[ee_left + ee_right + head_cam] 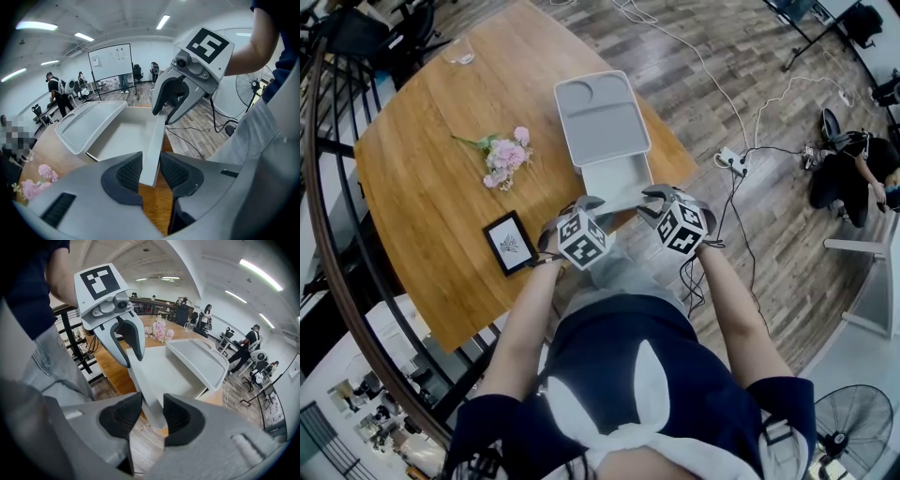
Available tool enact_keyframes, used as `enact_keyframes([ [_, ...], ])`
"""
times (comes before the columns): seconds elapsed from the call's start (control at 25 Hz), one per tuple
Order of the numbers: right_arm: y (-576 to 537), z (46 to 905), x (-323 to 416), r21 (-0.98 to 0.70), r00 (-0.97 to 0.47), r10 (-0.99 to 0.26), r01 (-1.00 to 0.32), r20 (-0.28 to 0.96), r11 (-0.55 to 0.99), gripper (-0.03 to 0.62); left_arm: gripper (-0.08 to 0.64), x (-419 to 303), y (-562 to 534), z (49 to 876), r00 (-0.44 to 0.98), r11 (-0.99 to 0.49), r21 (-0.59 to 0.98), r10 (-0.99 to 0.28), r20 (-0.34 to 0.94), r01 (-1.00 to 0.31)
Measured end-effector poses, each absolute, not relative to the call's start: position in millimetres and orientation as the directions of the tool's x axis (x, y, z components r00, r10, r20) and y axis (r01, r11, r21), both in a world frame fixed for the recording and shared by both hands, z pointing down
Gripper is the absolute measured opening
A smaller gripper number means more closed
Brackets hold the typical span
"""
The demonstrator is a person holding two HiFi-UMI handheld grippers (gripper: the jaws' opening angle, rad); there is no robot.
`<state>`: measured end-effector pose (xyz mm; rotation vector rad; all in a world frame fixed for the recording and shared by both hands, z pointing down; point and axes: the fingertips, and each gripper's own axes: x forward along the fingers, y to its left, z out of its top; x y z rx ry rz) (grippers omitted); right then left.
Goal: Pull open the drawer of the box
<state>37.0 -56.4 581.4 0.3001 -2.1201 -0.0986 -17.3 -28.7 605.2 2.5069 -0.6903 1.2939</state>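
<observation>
Left gripper [151,169] and right gripper [153,414] both stand clamped on the front wall of the drawer [614,180], drawn out from the grey box [602,117].

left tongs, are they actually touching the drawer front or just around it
Touching. The left gripper view shows the left tongs closed on the drawer front, pressing against both faces of the panel with no gap.

Grey box [602,117] flat on table [431,187]; drawer [615,183] pulled out, empty.
</observation>
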Motion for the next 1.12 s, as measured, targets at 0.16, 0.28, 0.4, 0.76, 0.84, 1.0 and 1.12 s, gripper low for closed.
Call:
enact_keyframes([
  [0.16, -51, 581, 38, 0.185, -0.512, -0.251, -0.176, 0.822, 0.967, 0.140, 0.130, -16, -24, 605, 0.500, -0.863, -0.002, -0.295, 0.814, -0.505],
  [0.28, -49, 581, 39, 0.184, -0.514, -0.251, -0.177, 0.820, 0.967, 0.141, 0.131, -16, -21, 605, 0.503, -0.863, 0.003, -0.291, 0.814, -0.504],
  [0.4, -45, 580, 39, 0.185, -0.516, -0.250, -0.175, 0.819, 0.967, 0.138, 0.132, -16, -17, 604, 0.504, -0.863, 0.007, -0.288, 0.814, -0.505],
  [0.76, -33, 578, 45, 0.188, -0.523, -0.249, -0.168, 0.815, 0.968, 0.138, 0.132, -10, -5, 601, 0.502, -0.862, 0.007, -0.289, 0.815, -0.507],
  [0.84, -30, 578, 47, 0.189, -0.525, -0.250, -0.167, 0.814, 0.968, 0.138, 0.130, -8, -2, 602, 0.501, -0.862, 0.008, -0.288, 0.816, -0.508],
  [1.0, -23, 578, 50, 0.185, -0.528, -0.246, -0.165, 0.813, 0.969, 0.138, 0.132, -5, 5, 601, 0.497, -0.860, 0.007, -0.288, 0.818, -0.509],
  [1.12, -17, 578, 50, 0.186, -0.528, -0.245, -0.163, 0.813, 0.969, 0.138, 0.130, -5, 10, 602, 0.494, -0.861, 0.003, -0.289, 0.820, -0.509],
])
